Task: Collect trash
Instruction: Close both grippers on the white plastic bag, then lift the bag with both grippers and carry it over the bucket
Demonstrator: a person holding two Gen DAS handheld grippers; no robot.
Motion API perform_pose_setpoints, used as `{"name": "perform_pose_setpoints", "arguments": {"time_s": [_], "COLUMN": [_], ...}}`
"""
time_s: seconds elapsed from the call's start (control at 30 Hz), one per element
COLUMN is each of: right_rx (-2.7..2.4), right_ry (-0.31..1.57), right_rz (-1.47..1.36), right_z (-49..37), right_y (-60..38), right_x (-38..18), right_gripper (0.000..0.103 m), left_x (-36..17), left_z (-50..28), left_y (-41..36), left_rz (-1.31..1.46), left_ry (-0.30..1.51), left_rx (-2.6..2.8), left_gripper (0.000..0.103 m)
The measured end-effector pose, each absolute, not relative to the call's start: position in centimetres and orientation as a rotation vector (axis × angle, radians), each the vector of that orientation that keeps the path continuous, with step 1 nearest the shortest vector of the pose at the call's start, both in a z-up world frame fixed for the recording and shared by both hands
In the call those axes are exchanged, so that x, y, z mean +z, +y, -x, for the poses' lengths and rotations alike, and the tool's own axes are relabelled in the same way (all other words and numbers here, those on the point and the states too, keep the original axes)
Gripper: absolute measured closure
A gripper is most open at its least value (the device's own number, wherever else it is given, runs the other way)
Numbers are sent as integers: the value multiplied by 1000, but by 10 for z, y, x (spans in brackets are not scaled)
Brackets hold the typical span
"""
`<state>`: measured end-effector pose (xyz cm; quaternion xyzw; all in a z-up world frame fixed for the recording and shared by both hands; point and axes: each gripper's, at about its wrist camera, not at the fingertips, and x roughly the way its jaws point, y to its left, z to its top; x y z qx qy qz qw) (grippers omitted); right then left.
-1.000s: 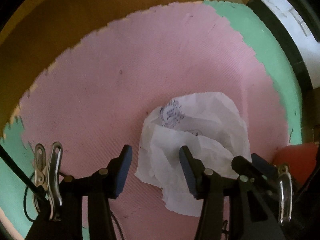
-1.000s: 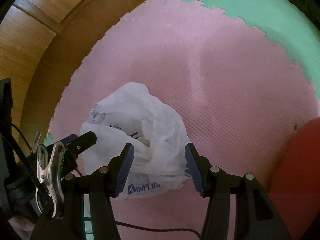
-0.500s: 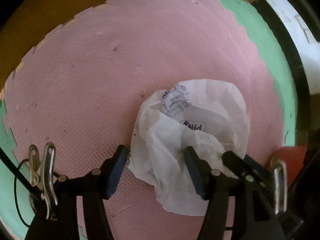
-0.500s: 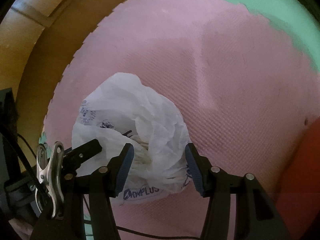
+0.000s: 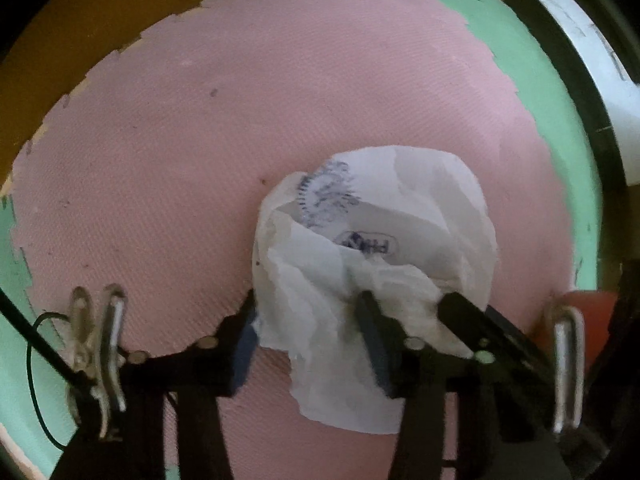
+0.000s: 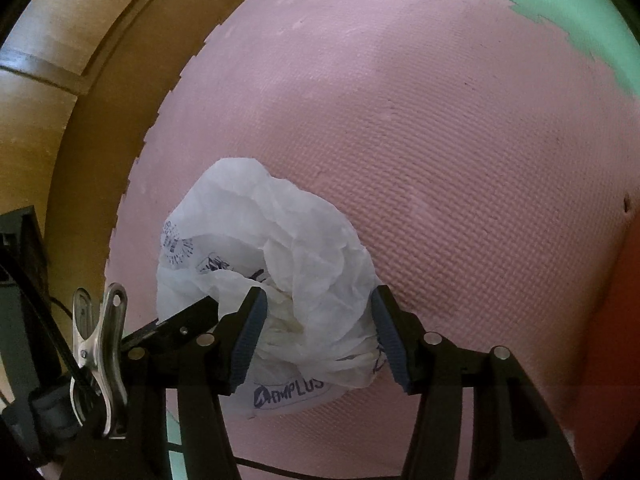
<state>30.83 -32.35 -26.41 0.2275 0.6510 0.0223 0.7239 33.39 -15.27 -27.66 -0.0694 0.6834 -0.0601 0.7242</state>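
Observation:
A crumpled white plastic bag (image 5: 372, 264) with dark blue print lies on the pink foam mat (image 5: 240, 120). My left gripper (image 5: 308, 336) is open, its fingers on either side of the bag's near left part. My right gripper (image 6: 318, 332) is open too, its fingers on either side of the bag (image 6: 272, 264) from the other side. The right gripper's finger shows in the left wrist view (image 5: 480, 320), and a left finger shows in the right wrist view (image 6: 180, 320).
Green mat tiles (image 5: 552, 92) border the pink one. A wooden floor and wooden furniture (image 6: 60, 60) lie beyond the mat's edge. An orange-red object (image 6: 624, 320) sits at the right, also in the left wrist view (image 5: 588, 312).
Both grippers have moved forward and down onto the bag, so it now sits between each pair of fingers. The fingers' opening looks unchanged.

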Motion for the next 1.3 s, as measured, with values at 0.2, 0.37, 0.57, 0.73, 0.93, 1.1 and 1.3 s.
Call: {"name": "perform_pose_setpoints", "arguments": {"time_s": [0.2,0.37,0.57,0.73,0.93,1.1,1.3], "right_rx": [51,77,108,143,188,217,252], "right_ry": [1447,1433,1425,1402,1359,1333,1271], "right_rz": [-489,-486,-488,-486,-467,-473,-497], "right_z": [-305,-299,-291,-284,-279,-270,-252], "right_y": [-318,-316,-310,-307,-294,-286,-279], "right_x": [-266,-260,-242,-217,-179,-148,-94], "right_gripper": [80,89,91,91,91,91,91], "left_x": [-273,-259,-239,-221,-184,-141,-79], "left_z": [-325,-316,-308,-306,-297,-281,-263], "left_y": [-163,-161,-166,-157,-145,-129,-121], "left_rz": [187,193,152,136,160,140,117], "left_ry": [1509,1481,1446,1414,1374,1326,1271], "left_rx": [-200,-244,-291,-315,-312,-326,-361], "left_gripper": [80,89,91,91,91,92,92]}}
